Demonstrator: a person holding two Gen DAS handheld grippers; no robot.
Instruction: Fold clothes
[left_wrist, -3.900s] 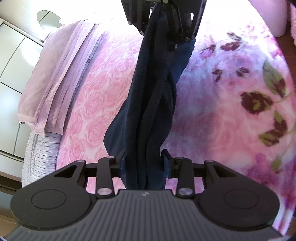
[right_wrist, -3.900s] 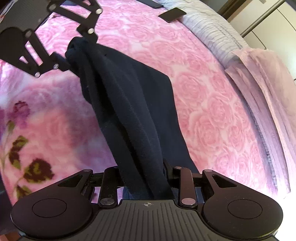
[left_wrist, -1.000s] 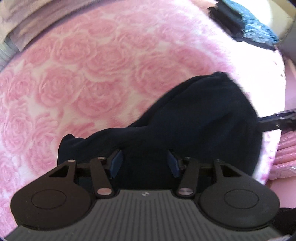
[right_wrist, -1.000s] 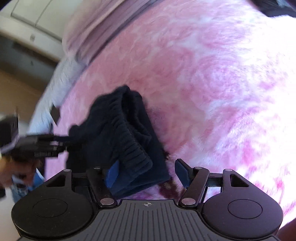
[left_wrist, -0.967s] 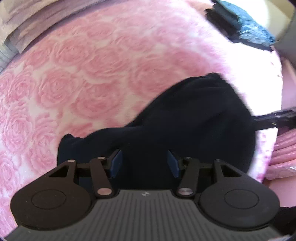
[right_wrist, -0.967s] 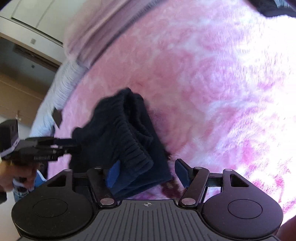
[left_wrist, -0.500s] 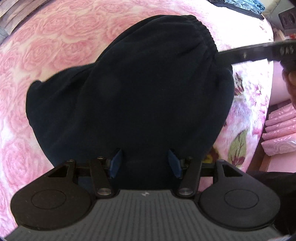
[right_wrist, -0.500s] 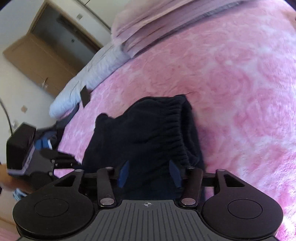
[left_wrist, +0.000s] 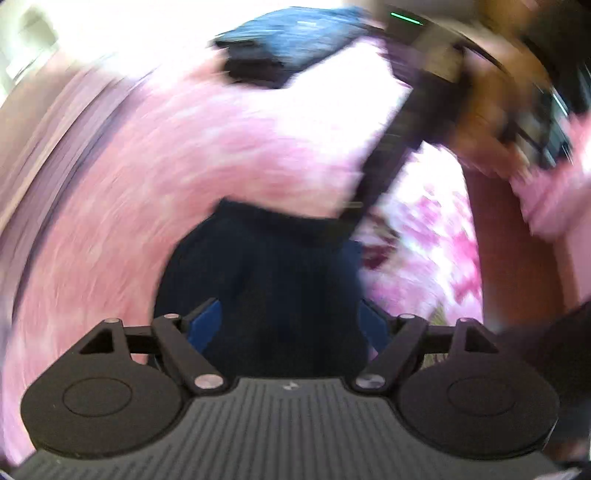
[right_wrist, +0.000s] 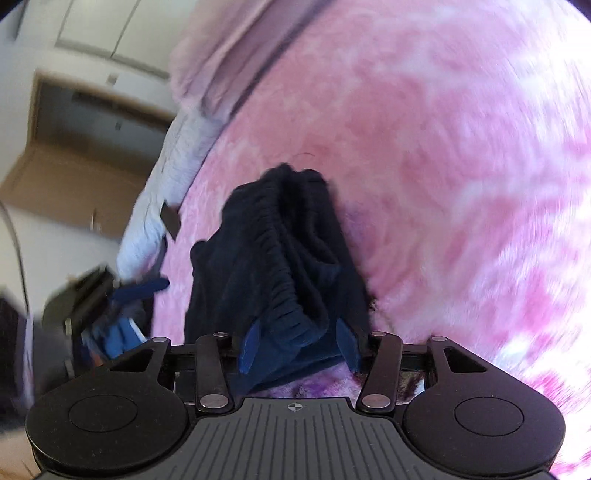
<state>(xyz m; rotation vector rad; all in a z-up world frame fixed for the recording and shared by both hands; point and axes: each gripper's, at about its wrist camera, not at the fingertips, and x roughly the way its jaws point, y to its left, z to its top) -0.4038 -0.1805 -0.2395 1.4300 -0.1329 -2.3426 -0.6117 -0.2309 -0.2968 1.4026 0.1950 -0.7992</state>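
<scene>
Now right gripper (right_wrist: 298, 345) pinches navy garment (right_wrist: 280, 254).

The dark navy sweatpants (right_wrist: 280, 258) lie bunched and folded over on themselves, layers stacked, with the gathered elastic waistband (right_wrist: 280, 266) running along the top of the heap. In the right wrist view the near end sits between the blue pads. In the blurred left wrist view the sweatpants (left_wrist: 280, 280) spread forward from between the wide-set pads as a dark mound.
</scene>
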